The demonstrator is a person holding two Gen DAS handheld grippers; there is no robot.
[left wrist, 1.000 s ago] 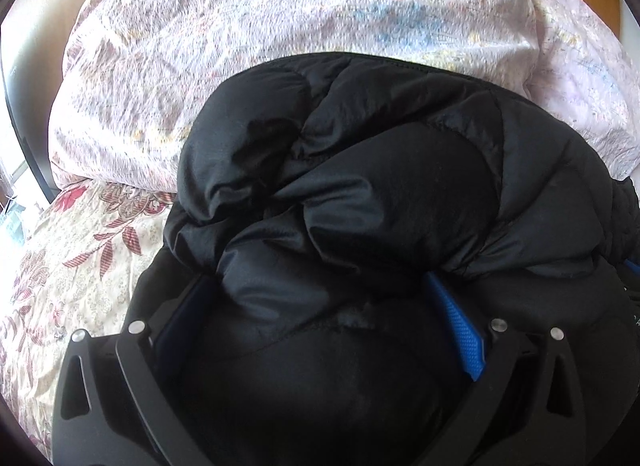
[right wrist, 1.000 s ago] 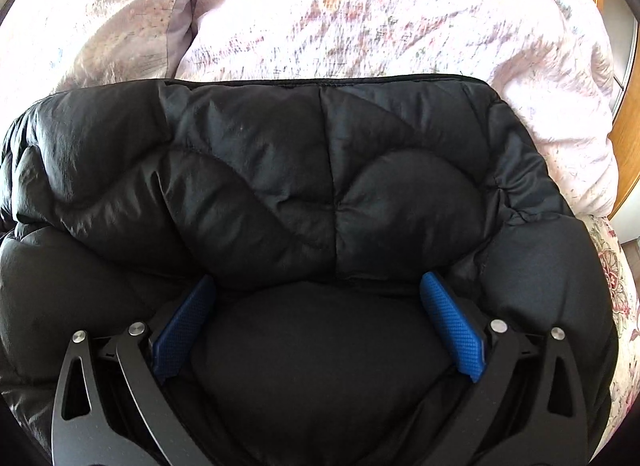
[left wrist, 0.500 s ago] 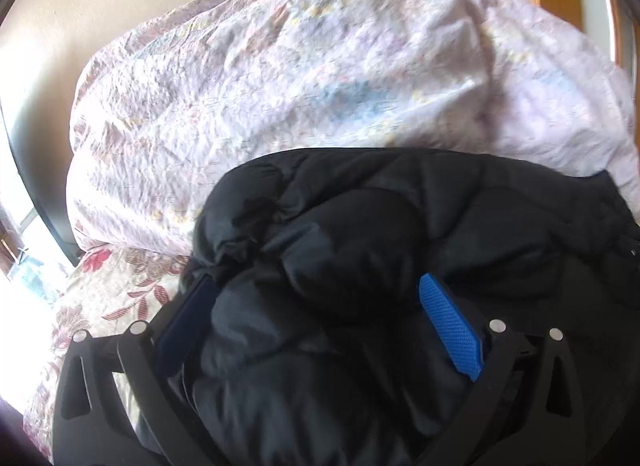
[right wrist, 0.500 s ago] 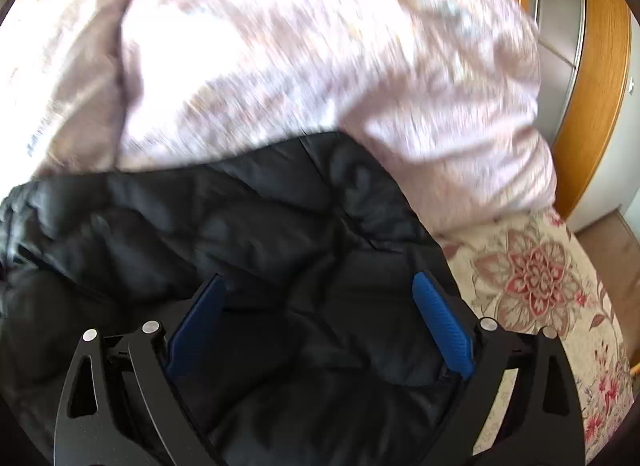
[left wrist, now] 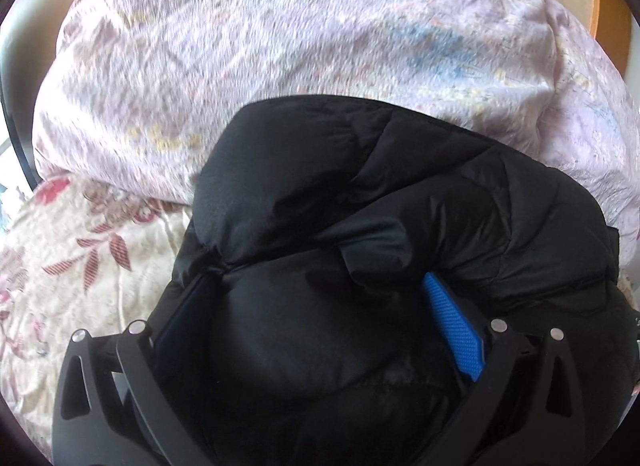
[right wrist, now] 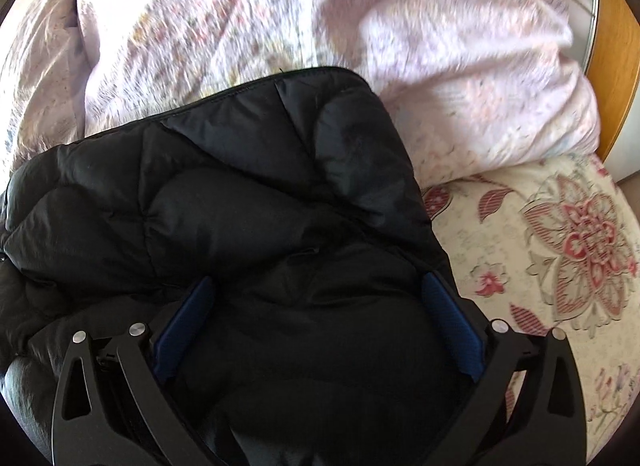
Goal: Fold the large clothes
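Observation:
A black quilted puffer jacket (left wrist: 360, 201) lies bunched on a bed; it also fills the lower left of the right wrist view (right wrist: 224, 201). My left gripper (left wrist: 316, 298) has its jaws spread wide, with a thick roll of the jacket bulging between the blue pads (left wrist: 456, 334). My right gripper (right wrist: 316, 298) is also spread wide, with the jacket's right part lying between its blue pads (right wrist: 452, 330). Both sets of fingertips are partly sunk into the padding.
A pale pink floral duvet (left wrist: 280, 49) is heaped just behind the jacket, also in the right wrist view (right wrist: 360, 25). A cream bedsheet with red flowers (right wrist: 560, 234) lies to the right and at the left (left wrist: 80, 258). A wooden board (right wrist: 616, 49) stands at the far right.
Both grippers have tilted back down and toward the jacket after lifting. The right view has swung right, showing the jacket's right edge and bare sheet. The jaws have stayed wide.

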